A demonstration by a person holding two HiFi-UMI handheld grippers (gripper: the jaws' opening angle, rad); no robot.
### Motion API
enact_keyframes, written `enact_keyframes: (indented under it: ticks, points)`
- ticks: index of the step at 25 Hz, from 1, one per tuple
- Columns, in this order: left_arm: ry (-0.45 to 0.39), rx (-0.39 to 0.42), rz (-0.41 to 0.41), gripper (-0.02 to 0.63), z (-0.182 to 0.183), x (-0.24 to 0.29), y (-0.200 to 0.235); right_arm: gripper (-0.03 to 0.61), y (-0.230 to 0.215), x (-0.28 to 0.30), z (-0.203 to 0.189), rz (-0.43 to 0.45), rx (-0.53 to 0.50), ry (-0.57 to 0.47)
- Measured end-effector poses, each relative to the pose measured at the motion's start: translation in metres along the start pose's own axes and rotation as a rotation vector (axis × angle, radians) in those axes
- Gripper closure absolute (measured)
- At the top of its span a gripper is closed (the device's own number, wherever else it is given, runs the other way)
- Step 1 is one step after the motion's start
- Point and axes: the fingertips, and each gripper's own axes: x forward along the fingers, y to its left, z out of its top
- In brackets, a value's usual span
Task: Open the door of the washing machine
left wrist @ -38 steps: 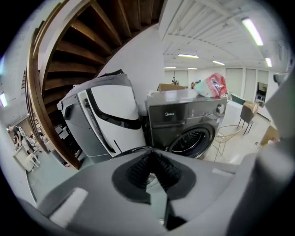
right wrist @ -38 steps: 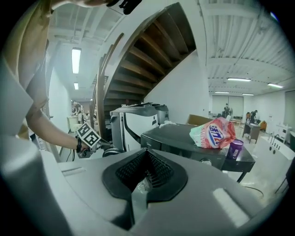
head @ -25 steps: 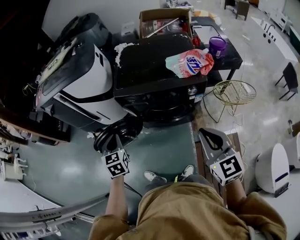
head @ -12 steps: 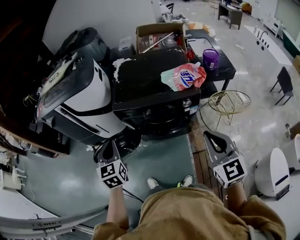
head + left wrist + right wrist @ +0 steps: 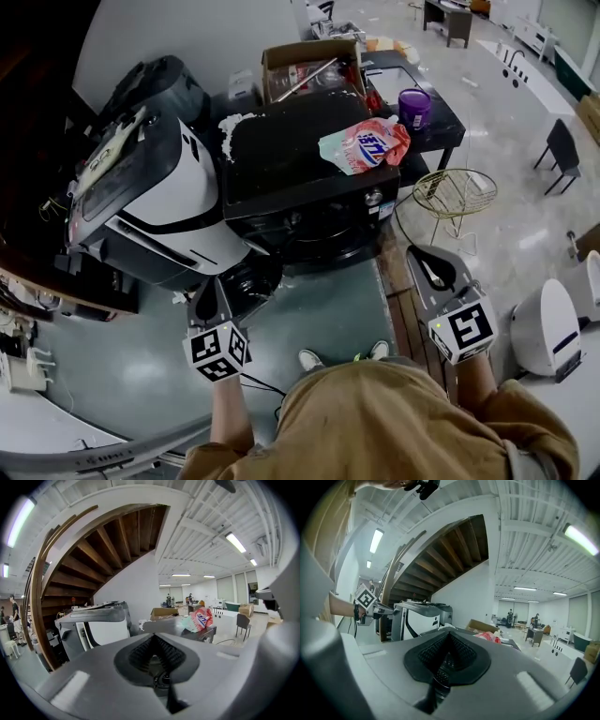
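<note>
Below the front of the black washing machine (image 5: 300,150), at its lower left, the head view is showing what appears to be the round door (image 5: 239,281) swung out. The left gripper (image 5: 216,284) is hanging near it and the right gripper (image 5: 419,255) is hovering well apart to the right. Neither gripper view is catching that door. Each is looking over its own pressed-together, empty jaws at the machine's top and the pink detergent pouch (image 5: 364,145). Only the right gripper view is showing the left gripper from the side.
</note>
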Motion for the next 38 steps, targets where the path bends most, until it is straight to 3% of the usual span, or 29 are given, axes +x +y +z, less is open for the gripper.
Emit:
enact_keyframes:
  ticks: [15,38]
  points:
    - [-0.020,0.062,0.015,0.554,0.004,-0.004,0.035,0.574,0.036,0.037,-0.013,0.038,0.015,0.055]
    - [-0.055,-0.009,-0.016,0.554,0.004,0.027,0.051,0.574,0.055,0.092,0.010,0.061,-0.021,0.025]
